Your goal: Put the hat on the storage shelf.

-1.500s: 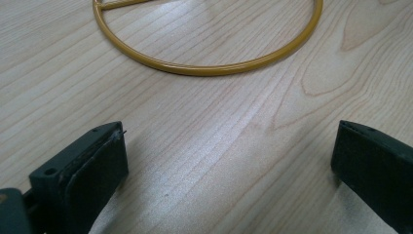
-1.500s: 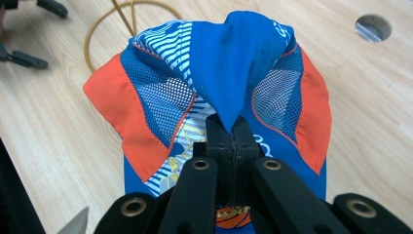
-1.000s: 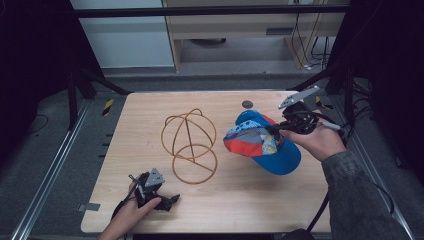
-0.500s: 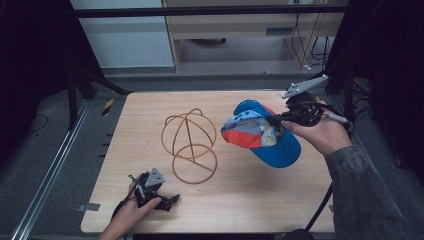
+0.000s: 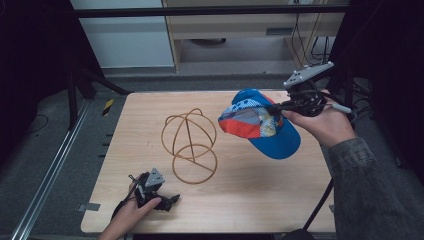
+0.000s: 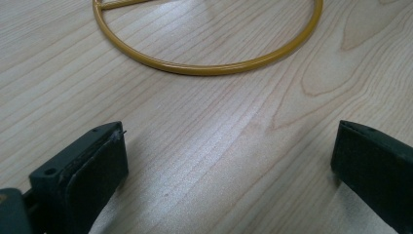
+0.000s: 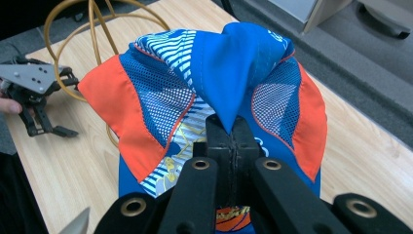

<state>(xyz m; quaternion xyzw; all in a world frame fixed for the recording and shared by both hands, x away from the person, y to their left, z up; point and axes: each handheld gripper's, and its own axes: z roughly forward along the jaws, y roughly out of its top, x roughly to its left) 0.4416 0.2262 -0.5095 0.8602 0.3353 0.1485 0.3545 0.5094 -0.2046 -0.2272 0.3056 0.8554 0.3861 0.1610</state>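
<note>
Cap [image 5: 260,125]: we have lifted it higher off the bench [image 5: 250,195]; right gripper [image 5: 280,106] jaws pinched tight on its fabric. Left gripper [image 5: 170,201]: jaws spread wide, empty, wire hat stand [image 5: 189,147] just ahead.

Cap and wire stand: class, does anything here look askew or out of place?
The cap hangs tilted in the air, its crown fabric bunched where the right gripper pinches it, not seated on the wire stand. Nothing looks damaged.

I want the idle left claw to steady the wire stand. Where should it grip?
Probably the flat base ring of the wire stand, from the near side: it lies on the table just ahead of the open left claw.
</note>
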